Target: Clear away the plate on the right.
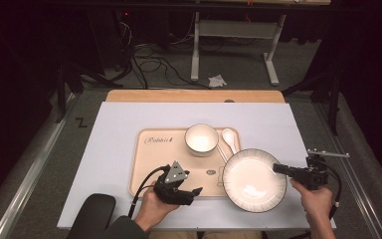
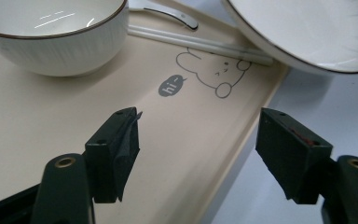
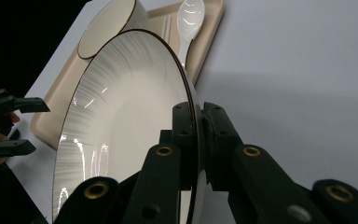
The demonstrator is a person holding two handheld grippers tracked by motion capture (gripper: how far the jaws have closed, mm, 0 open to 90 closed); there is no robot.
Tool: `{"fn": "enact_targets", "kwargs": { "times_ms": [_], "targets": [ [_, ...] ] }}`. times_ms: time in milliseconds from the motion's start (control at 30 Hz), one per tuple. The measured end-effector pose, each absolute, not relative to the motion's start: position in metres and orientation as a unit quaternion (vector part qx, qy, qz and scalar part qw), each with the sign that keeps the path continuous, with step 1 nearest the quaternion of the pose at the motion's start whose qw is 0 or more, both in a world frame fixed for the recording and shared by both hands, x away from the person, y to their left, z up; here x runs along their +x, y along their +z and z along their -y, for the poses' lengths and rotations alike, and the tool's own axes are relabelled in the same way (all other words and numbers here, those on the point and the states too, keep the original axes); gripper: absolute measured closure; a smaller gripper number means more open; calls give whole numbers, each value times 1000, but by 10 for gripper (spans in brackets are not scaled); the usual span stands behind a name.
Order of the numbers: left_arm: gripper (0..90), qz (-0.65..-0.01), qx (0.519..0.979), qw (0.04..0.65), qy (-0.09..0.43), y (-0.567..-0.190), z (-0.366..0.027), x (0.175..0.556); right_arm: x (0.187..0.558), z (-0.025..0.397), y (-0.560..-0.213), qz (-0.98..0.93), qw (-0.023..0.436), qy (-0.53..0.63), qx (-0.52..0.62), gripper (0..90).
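We are gripping the plate (image 1: pixel 254 179) rim with the right gripper (image 1: pixel 280 168), fingers clamped on it, plate overhanging the tray (image 1: pixel 151 164) right edge, left gripper (image 1: pixel 195 191) fingers apart over the tray, so we are keeping it level and clear of the chopsticks (image 2: pixel 200 43).

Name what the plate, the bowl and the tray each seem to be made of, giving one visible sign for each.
Plate: probably glazed ceramic; glossy white with bright highlights, fine radial ridges and a thin dark rim line.
Bowl: seemingly the same glazed ceramic; matching ribbed wall, dark rim, shiny inside.
Tray: likely plastic or melamine; smooth matte beige with a printed rabbit drawing and moulded raised edge.
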State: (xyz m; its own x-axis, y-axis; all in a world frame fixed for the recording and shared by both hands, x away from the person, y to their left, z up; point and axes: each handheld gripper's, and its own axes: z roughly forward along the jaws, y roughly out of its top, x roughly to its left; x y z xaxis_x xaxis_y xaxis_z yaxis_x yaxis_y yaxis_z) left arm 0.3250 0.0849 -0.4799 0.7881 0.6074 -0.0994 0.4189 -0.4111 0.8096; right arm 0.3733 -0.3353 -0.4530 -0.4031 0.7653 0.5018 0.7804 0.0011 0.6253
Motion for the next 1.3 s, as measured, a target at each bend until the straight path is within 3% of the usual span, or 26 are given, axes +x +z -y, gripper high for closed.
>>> {"fn": "enact_targets", "kwargs": {
  "times_ms": [733, 1200, 1300],
  "targets": [
    [323, -326, 819, 465, 87, -473, -79, 326, 388, 280, -452, 742, 27, -442, -503, 860],
    [442, -355, 816, 449, 81, -475, -78, 330, 399, 254, -450, 759, 40, -448, -470, 860],
    [501, -375, 811, 443, 77, -477, -80, 334, 400, 246, -448, 765, 27, -455, -455, 860]
  ]
}}
